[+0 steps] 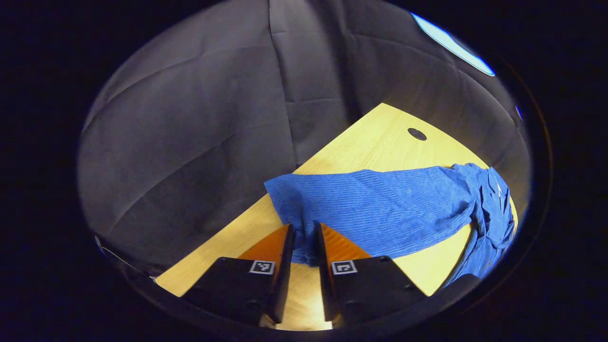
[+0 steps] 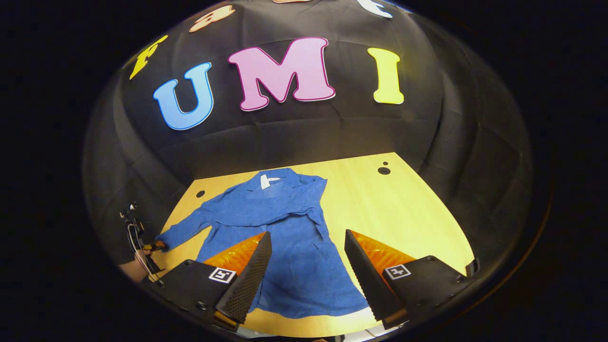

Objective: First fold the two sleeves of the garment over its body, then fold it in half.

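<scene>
Left gripper (image 1: pixel 304 237) pinches sleeve (image 1: pixel 380 209) cuff; right gripper (image 2: pixel 304 266) wide, holding nothing.

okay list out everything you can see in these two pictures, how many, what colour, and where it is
garment: one, blue, spread flat on the table, one sleeve stretched out sideways, the other folded over the body
label: one, white, inside the garment's collar
table: one, light wood, under the garment, with dark round holes near its far edge
booth wall: one, black cloth, behind the table
left gripper: one, at the sleeve's end, fingers closed on the cuff
right gripper: one, above the garment's lower half, fingers apart, holding nothing
</scene>
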`<state>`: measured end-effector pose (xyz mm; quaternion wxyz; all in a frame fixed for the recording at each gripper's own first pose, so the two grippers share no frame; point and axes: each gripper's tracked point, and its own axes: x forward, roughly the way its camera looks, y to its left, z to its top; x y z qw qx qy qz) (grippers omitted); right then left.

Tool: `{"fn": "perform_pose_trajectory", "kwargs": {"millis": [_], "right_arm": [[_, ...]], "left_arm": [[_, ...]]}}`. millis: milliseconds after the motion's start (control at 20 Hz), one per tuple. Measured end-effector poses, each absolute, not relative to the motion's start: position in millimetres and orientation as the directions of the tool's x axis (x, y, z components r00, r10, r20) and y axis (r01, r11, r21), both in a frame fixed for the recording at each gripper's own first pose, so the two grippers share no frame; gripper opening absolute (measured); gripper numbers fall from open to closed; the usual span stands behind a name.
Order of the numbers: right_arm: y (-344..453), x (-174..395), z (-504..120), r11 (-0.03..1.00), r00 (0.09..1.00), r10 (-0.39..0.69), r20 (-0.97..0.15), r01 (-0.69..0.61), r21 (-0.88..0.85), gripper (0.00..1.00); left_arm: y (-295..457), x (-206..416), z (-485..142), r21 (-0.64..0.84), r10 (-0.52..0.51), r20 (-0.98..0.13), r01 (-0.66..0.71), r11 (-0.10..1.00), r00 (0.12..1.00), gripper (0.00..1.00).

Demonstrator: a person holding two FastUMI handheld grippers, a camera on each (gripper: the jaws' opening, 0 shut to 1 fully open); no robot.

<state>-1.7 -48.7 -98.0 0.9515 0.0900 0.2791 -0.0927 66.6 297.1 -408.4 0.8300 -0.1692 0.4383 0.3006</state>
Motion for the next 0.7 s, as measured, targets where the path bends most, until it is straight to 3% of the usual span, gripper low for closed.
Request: {"fn": "perform_pose_trajectory", "kwargs": {"millis": [100, 150, 350, 700], "right_arm": [[-53.3, -1.3, -97.2, 0.969, 0.833, -0.129, -0.537, 0.22, 0.11, 0.98], [-57.3, -3.7, -101.7, 0.971, 0.827, -0.136, -0.545, 0.222, 0.094, 0.97], [-68.8, -1.5, -101.8, 0.961, 0.831, -0.155, -0.535, 0.251, 0.113, 0.98], [-77.3, -1.1, -123.7, 0.958, 0.81, -0.112, -0.575, 0.241, 0.153, 0.98]], "left_arm": [[293.2, 71.2, -411.7, -0.05, 0.336, -0.827, -0.655, 0.754, 0.45, 0.05], [292.3, 71.6, -411.6, -0.061, 0.325, -0.83, -0.653, 0.754, 0.453, 0.01], [288.4, 73.3, -379.2, -0.078, 0.352, -0.808, -0.678, 0.731, 0.472, 0.0], [186.1, 148.1, -293.1, -0.118, 0.253, -0.709, -0.465, 0.877, 0.658, 0.0]]}}
